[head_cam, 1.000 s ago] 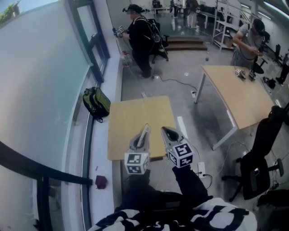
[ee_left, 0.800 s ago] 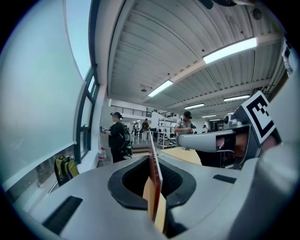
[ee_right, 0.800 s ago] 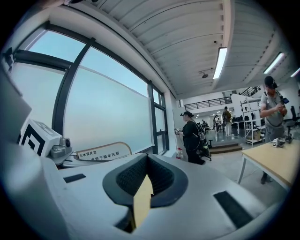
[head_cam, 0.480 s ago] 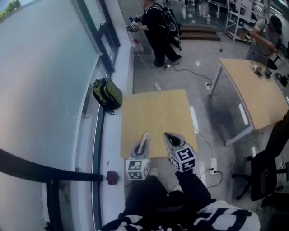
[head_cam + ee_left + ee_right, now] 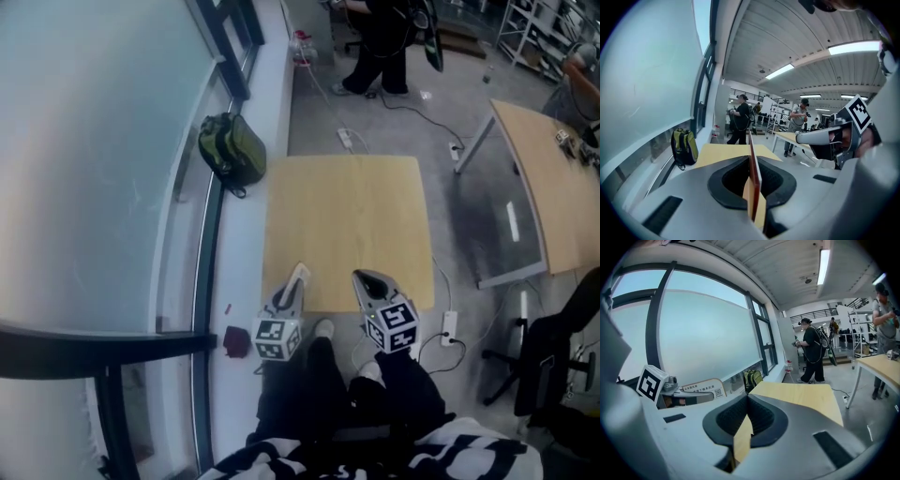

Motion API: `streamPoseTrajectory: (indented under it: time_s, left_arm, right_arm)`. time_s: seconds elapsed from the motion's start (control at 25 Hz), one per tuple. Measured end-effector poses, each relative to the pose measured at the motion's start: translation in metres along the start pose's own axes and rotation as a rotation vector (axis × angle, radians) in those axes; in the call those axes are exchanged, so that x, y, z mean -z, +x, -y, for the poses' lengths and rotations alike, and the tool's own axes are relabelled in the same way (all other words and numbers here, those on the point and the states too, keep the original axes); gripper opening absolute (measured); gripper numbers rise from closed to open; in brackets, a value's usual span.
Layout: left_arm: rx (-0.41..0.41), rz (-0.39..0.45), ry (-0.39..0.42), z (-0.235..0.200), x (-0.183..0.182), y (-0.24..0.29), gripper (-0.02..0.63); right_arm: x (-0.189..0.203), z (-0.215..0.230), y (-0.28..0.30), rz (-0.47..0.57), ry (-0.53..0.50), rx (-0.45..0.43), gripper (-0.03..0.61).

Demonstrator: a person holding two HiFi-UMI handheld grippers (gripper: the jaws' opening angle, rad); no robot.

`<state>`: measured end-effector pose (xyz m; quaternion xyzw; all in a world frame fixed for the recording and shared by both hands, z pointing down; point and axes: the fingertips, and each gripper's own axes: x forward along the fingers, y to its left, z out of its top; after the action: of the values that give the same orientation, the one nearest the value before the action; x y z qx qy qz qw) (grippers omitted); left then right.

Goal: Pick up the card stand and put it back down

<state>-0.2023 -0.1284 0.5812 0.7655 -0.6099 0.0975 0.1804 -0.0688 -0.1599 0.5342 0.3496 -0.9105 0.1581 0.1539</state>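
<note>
The card stand (image 5: 699, 388), a thin pale card with a rounded top and printed text, sits upright with my left gripper (image 5: 751, 158) shut on it. In the left gripper view only its red-edged side (image 5: 753, 177) shows between the jaws. In the head view the left gripper (image 5: 294, 281) hangs over the near edge of the wooden table (image 5: 347, 216). Beside it, my right gripper (image 5: 364, 279) is shut with nothing in it; its jaws meet at the tip (image 5: 748, 397).
A green backpack (image 5: 232, 148) leans by the window at the table's far left. A second table (image 5: 553, 187) stands to the right, with a black chair (image 5: 553, 356) near it. A person (image 5: 389, 37) stands beyond. A power strip (image 5: 448, 326) and cables lie on the floor.
Both grippers have sunk toward the table's near edge, still side by side. The view has tilted down, so the table sits more centrally and the far room has slid out of view.
</note>
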Motion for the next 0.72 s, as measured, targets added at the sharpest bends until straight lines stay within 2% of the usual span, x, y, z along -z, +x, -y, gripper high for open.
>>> streamPoseTrajectory:
  time_s: [0.32,0.4,0.52,0.72]
  left_arm:
    - [0.012,-0.059,-0.014,-0.058,0.03,0.027,0.021]
    - [0.024,-0.061,-0.038,-0.071,0.034,0.035,0.021]
    - [0.051,-0.059,-0.072,-0.085,0.039,0.051,0.021]
    - [0.115,-0.081,-0.06,-0.101,0.045,0.084,0.021]
  right_arm:
    - [0.031,-0.006,0.052,-0.114,0.029,-0.027,0.021]
    - [0.035,-0.01,0.066,-0.131,0.038,-0.039,0.021]
    - [0.043,-0.013,0.084,-0.16,0.049,-0.053,0.021]
    - [0.049,-0.011,0.111,-0.183,0.068,-0.046,0.021]
